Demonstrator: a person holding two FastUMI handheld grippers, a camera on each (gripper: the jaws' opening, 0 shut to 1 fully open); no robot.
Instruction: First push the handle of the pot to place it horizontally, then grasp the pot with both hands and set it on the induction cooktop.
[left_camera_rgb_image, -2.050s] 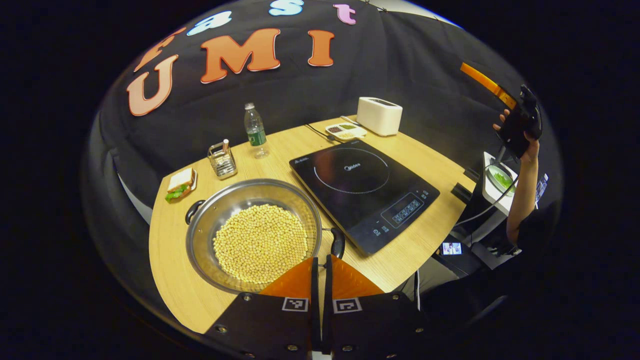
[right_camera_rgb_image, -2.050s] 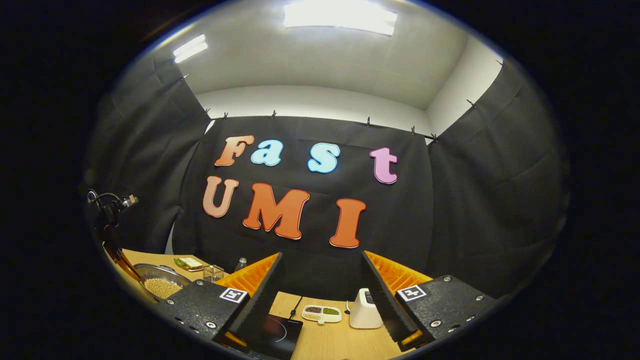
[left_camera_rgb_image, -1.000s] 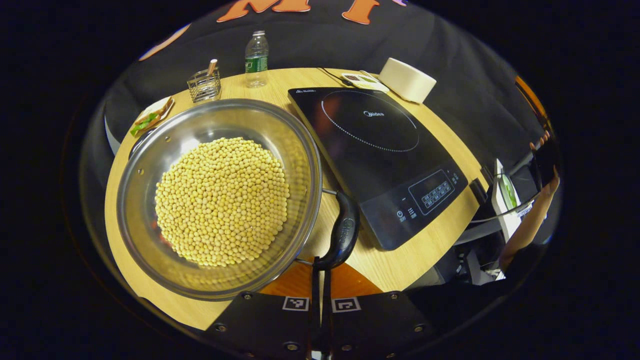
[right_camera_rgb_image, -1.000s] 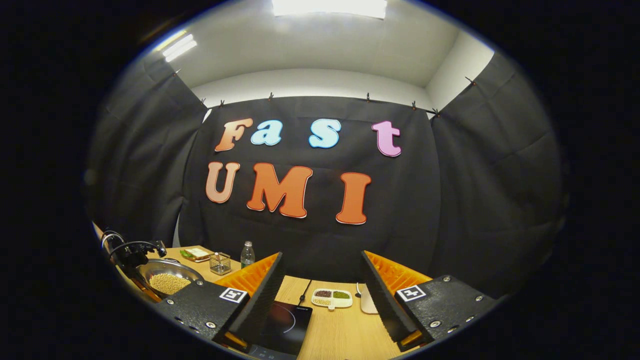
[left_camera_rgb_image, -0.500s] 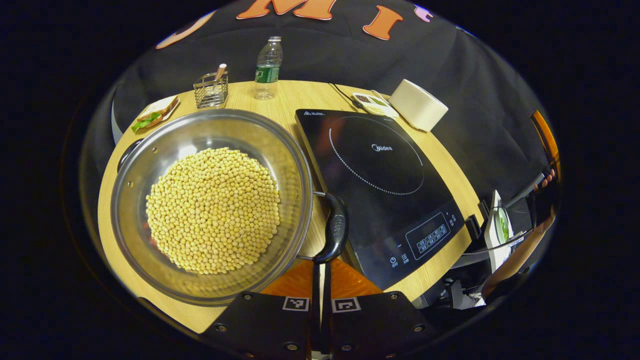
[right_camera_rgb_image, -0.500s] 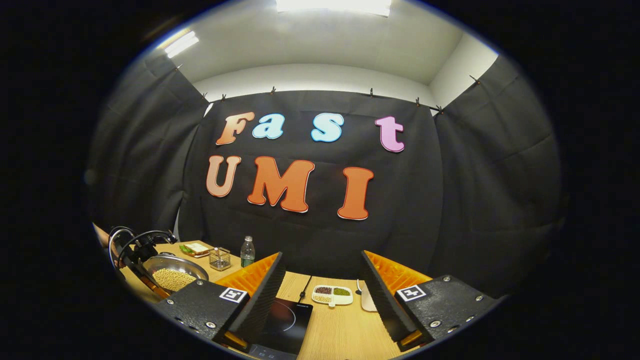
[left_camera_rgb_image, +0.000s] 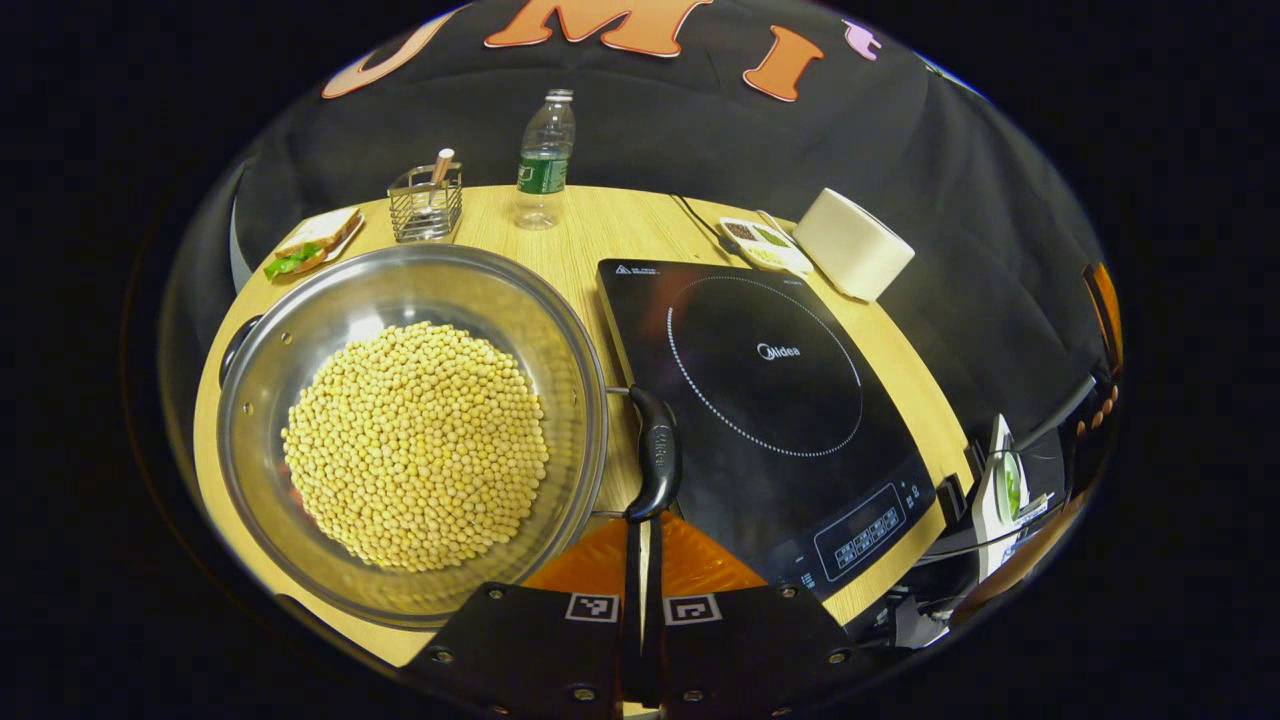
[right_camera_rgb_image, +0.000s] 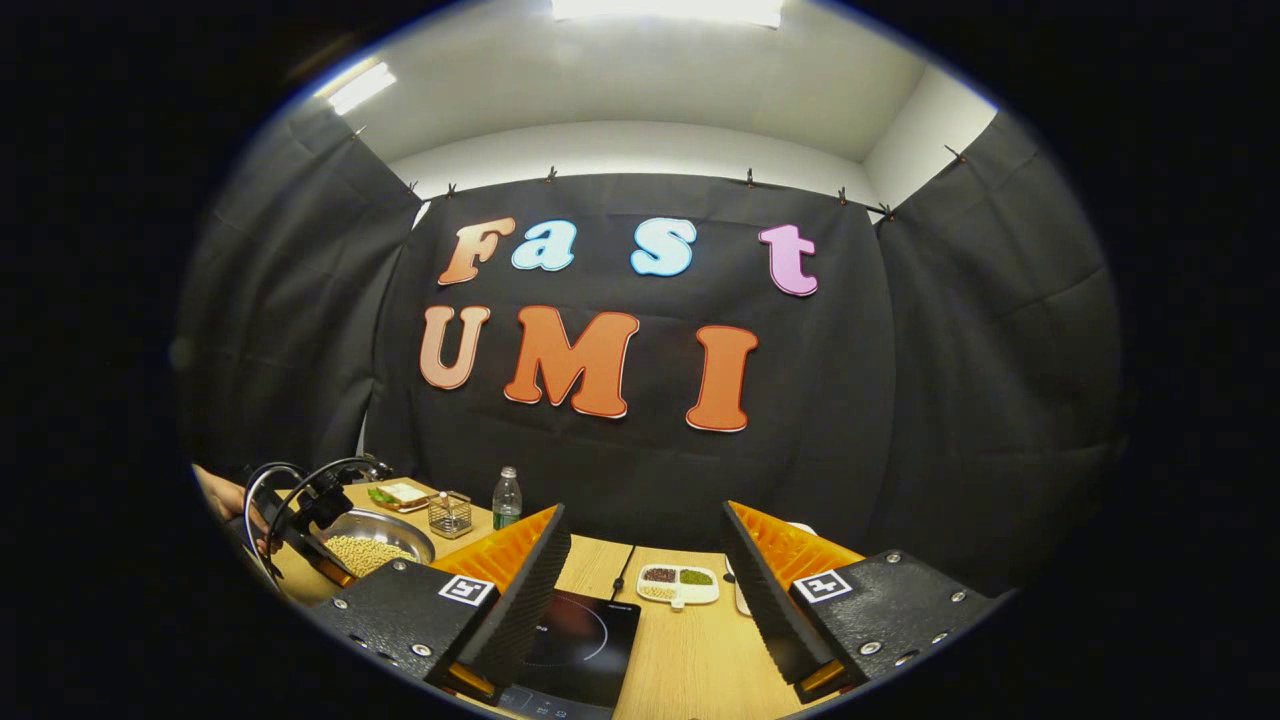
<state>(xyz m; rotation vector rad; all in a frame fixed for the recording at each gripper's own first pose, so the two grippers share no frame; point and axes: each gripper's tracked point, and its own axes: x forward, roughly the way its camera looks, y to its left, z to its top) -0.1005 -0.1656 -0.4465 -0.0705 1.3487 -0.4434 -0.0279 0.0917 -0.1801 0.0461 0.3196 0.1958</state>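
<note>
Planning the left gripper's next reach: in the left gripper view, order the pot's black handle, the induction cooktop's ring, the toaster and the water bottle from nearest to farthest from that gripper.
From the left gripper:
1. pot handle, right at the fingertips, beside the pot.
2. cooktop ring, ahead, to the right.
3. toaster at the far right edge and water bottle at the far edge: too close to rank.

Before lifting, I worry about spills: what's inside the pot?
The pot holds a heap of yellow beans, below the rim. The heap covers most of the bottom, so anything under it is hidden.
</note>
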